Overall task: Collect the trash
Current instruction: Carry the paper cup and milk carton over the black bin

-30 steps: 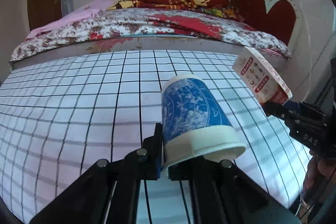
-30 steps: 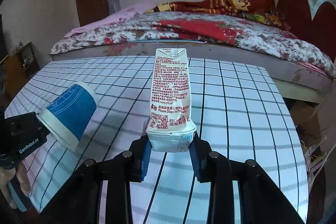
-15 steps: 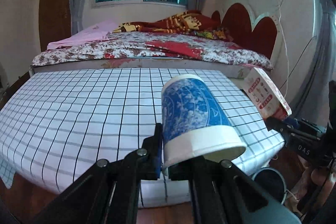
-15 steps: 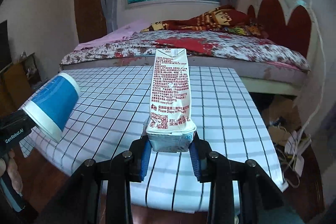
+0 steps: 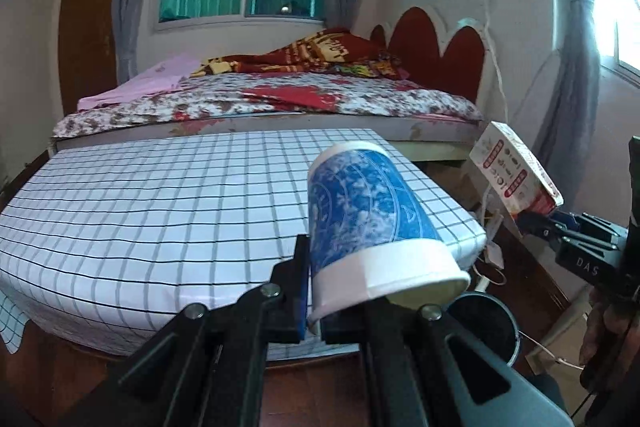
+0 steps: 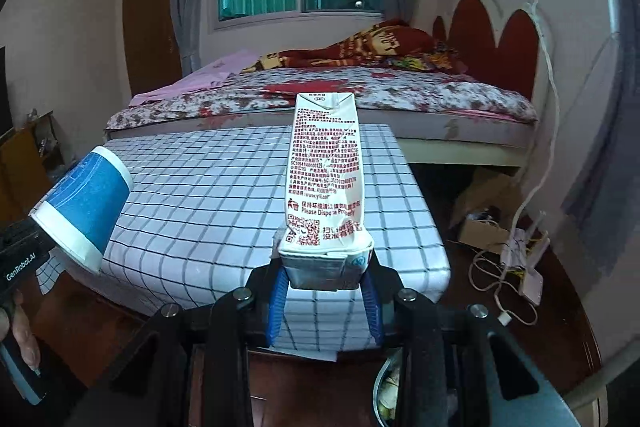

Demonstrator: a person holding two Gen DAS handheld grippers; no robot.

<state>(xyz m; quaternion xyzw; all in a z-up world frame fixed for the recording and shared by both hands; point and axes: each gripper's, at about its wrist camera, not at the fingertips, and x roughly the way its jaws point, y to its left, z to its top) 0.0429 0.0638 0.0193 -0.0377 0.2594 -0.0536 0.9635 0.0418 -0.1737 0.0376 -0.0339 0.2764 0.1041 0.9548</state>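
My left gripper (image 5: pixel 314 303) is shut on the rim of a blue and white paper cup (image 5: pixel 368 223), held on its side in the air past the table's near edge. The cup also shows in the right wrist view (image 6: pixel 86 211). My right gripper (image 6: pixel 326 287) is shut on the base of a crumpled white milk carton (image 6: pixel 324 187) with red print, held upright. The carton also shows in the left wrist view (image 5: pixel 516 171). A dark round trash bin (image 5: pixel 484 327) stands on the floor below the cup; its rim (image 6: pixel 380 383) shows under my right gripper.
A table with a white checked cloth (image 5: pixel 160 211) lies ahead, with a bed (image 5: pixel 272 99) behind it. Cables and a power strip (image 6: pixel 524 267) and a cardboard box (image 6: pixel 480 235) lie on the wooden floor at the right.
Both grippers have pulled back and away from the table with the cup and carton. The table's near edge, the floor and the trash bin have come into view.
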